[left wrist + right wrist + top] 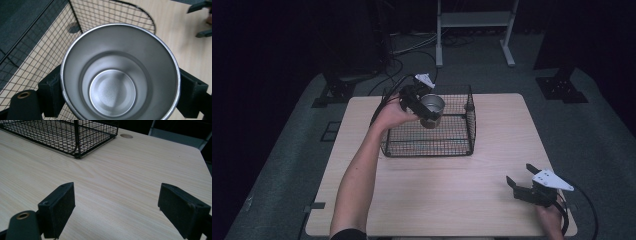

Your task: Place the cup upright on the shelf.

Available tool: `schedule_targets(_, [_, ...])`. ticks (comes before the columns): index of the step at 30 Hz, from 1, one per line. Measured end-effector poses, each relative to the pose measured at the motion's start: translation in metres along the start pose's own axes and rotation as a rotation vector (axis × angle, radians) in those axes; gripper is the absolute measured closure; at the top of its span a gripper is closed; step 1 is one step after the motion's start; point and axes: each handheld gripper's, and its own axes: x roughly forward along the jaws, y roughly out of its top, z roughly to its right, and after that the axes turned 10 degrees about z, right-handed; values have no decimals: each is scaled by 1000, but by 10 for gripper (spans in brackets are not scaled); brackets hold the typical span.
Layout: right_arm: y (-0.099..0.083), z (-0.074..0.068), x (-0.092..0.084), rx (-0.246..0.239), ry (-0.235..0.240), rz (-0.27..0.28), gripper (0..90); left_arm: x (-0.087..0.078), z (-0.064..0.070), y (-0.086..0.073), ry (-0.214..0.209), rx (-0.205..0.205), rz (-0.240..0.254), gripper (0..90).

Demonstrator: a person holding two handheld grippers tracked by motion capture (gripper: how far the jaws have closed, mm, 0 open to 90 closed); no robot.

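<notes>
A shiny steel cup [432, 109] hangs over the left part of a black wire basket [457, 146], mouth up, held in my left gripper [424, 107]. From the left gripper view I look straight into the empty cup [117, 75]; both black pads [50, 93] press its sides, so this gripper is shut on it. Basket mesh [37, 50] lies beneath. My right gripper [524, 181] rests low near the table's front right corner. In the right gripper view its pads [58, 207] stand wide apart, open, with bare wood between them.
The light wooden table [437, 200] has a round cable hole [126, 136] beyond the basket's corner [77, 155]. Grey carpet, cables and a white frame stand behind the table. The person's left forearm [357, 175] crosses the table's left half.
</notes>
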Motion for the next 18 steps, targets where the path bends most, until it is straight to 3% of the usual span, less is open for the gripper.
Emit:
schedule_targets(8, [0,1,0,8,1,1,134,13,-13,-7,32,-29,-22,138])
schedule_targets(18, [0,0,-1,6,8,7,135,44,-21,-13,31,-59,-73,138])
